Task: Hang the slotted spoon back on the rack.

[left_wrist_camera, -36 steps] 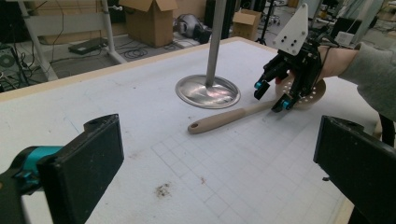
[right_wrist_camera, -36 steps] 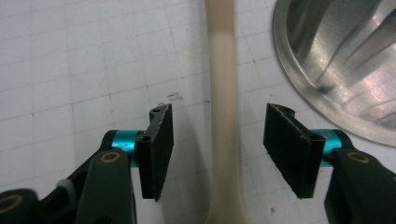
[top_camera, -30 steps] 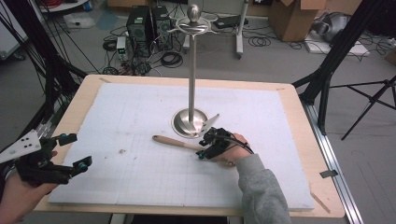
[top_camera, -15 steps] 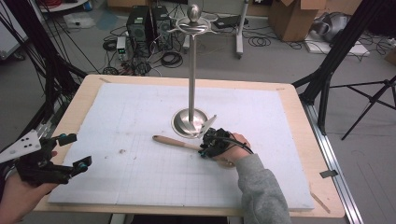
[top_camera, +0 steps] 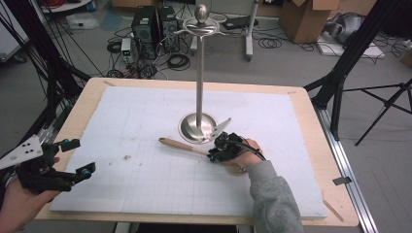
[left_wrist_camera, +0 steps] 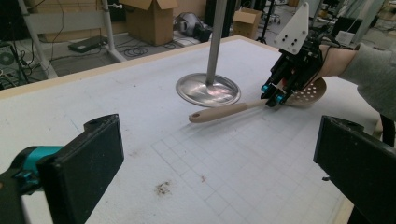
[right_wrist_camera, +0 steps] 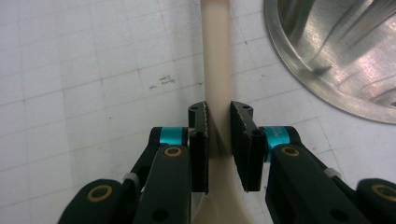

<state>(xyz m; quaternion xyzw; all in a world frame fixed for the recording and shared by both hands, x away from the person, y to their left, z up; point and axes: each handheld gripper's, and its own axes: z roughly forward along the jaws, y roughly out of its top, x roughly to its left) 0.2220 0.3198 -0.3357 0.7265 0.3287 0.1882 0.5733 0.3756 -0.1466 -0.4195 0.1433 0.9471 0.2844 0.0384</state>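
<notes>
Right gripper (top_camera: 214, 154) clamped on the neck of a beige wooden slotted spoon (top_camera: 182, 145), jaws pressed to both sides of the handle. Spoon flat on the white gridded foam board (top_camera: 145, 194), just near of the round base of the polished steel utensil stand (top_camera: 199, 127). Left gripper (top_camera: 77, 158) at the near left edge, jaws spread wide, holding nothing, well apart from the spoon.

spoon (top_camera: 182, 145) on mat (top_camera: 145, 194) | before stand base (top_camera: 197, 128) | left hand-held gripper (top_camera: 77, 158) far left
</notes>
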